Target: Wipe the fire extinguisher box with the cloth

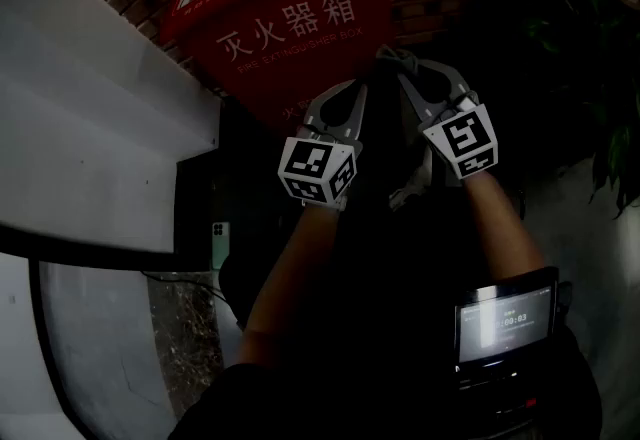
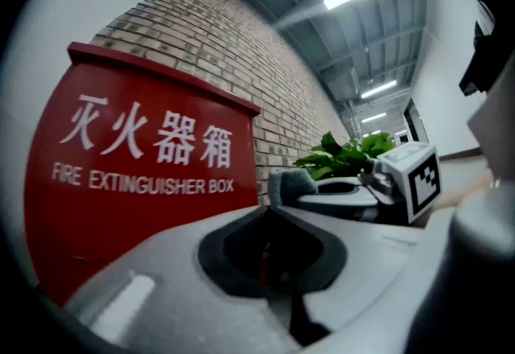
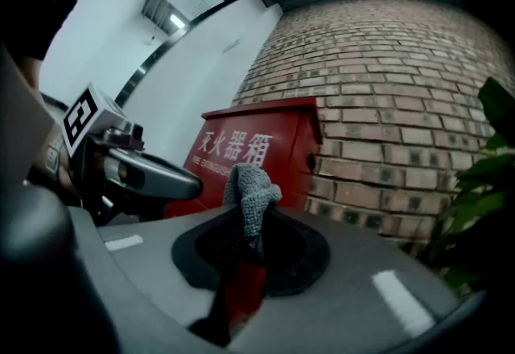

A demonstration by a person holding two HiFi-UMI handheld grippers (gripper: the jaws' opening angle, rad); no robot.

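The red fire extinguisher box (image 3: pixel 249 147) with white lettering stands upright against the brick wall (image 3: pixel 386 103), its lettered front turned toward me. Nothing is touching it as far as I can judge, so I take the wiping as not yet begun.

The small grey knitted cloth (image 3: pixel 251 191) sits in my right claw (image 3: pixel 245 220). The jaws are closed on its lower part and a bunched tuft stands out past the tips, pointing at the box. In the right gripper view the box lies straight ahead and a little to the left, directly behind that tuft. Pushing forward along the claw's own axis should bring the cloth onto the front panel near its right edge.

My left claw (image 2: pixel 268 208) has its jaws drawn together with nothing between them. It hangs just beside the right claw, on its left, and also faces the lettered front.

In the head view the right claw reaches slightly further toward the box than the left, so it is the nearer one, and it is the one carrying the cloth. The box front is broad, so I expect to sweep sideways across it. A green leafy plant (image 3: pixel 491 175) stands off to the right against the wall, clear of that path.
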